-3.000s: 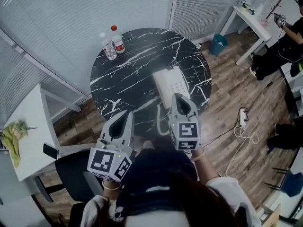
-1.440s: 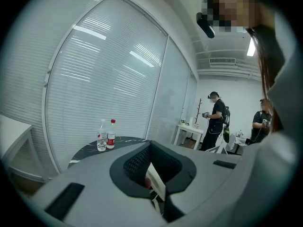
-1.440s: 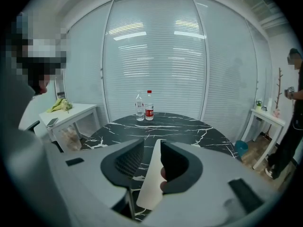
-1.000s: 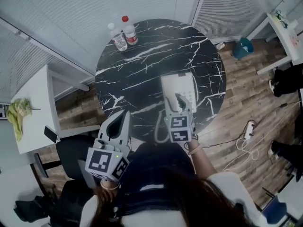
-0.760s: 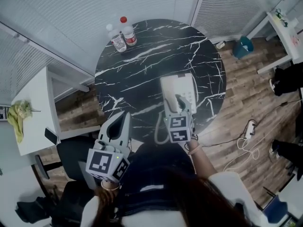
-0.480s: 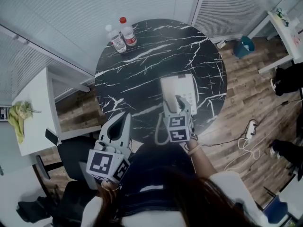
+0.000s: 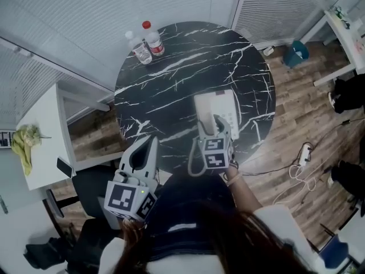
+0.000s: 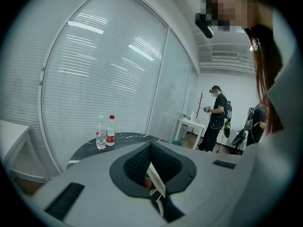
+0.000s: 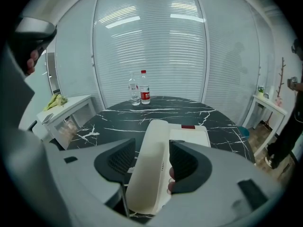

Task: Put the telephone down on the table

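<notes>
**Head view.** A round black marble table (image 7: 171, 67) carries the telephone (image 7: 223, 108), which lies flat on its right half, near the edge closest to the person. The handset (image 7: 204, 114) rests along the telephone's left side. A cord (image 7: 191, 158) loops from the telephone over the near table edge. The right gripper (image 7: 214, 122) points down at the telephone's near end and straddles the handset. The left gripper (image 7: 149, 142) hangs by the table's near-left edge, well apart from the telephone. Two bottles (image 7: 154, 40) stand upright, side by side, at the table's far-left edge. To the left, a white side table (image 7: 43, 124) bears a yellow-green cloth (image 7: 23, 141).

**Right gripper view.** The jaws stand wide apart and have just been opening. The handset lies between them, released. Table surface shows in the gap beside the left jaw, and the right pad sits just beside the handset's edge.

**Left gripper view.** The jaws are clenched together on nothing, and they point over the table toward the bottles.
</notes>
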Tool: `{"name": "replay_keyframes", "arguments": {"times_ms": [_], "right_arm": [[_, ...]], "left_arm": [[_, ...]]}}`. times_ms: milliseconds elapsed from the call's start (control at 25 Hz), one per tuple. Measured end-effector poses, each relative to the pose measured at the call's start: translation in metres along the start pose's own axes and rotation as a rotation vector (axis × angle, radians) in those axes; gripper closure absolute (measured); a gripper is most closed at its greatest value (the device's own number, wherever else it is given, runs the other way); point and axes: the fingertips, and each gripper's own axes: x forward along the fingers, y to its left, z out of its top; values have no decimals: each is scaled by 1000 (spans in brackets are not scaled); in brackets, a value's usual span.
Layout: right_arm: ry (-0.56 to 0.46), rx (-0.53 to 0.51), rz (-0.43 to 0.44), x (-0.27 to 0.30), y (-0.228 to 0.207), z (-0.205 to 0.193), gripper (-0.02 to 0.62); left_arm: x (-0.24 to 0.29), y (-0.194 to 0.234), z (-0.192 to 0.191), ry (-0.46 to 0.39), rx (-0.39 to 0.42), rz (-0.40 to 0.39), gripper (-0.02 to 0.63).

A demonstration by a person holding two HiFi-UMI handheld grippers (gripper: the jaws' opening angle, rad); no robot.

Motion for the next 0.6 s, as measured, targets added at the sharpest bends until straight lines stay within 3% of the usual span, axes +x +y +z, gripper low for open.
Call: {"name": "replay_keyframes", "arguments": {"times_ms": [600], "right_arm": [[67,50,18,21,-1,-14,348]], "left_arm": [[13,5,1,27,8,2,600]]}}
